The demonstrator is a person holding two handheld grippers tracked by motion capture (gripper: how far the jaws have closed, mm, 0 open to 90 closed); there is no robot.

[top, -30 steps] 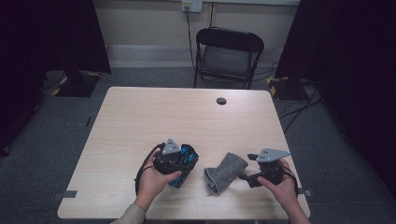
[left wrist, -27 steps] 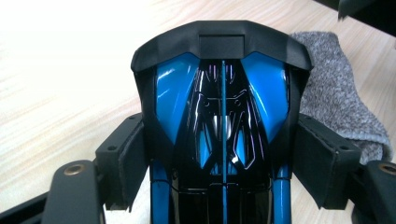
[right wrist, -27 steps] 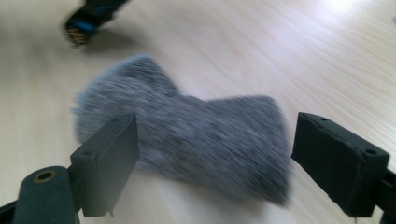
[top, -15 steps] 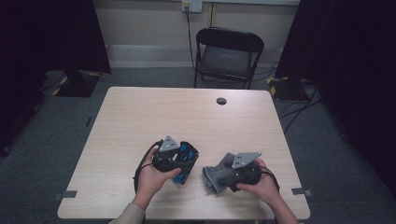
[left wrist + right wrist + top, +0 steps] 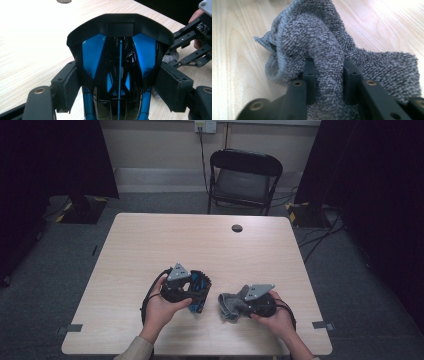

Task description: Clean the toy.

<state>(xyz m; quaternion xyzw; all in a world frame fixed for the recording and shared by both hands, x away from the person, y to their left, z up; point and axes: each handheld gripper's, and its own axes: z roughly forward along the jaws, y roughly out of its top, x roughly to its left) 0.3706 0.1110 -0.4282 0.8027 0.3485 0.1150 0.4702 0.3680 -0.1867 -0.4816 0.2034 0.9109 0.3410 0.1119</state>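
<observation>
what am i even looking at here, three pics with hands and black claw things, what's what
A person sits at a wooden table, holding a two-jaw hand tool in each hand. The high view looks down from above. The other two pictures come from cameras riding on the tools, looking along their black jaws. The left gripper is clamped on a black and blue plastic object; its pads press on both sides. The right gripper has just been closing and now pinches a fold of a grey towel lying on the table. A small dark round cap sits in the tabletop near the far edge. Behind it stands a black folding chair.
</observation>
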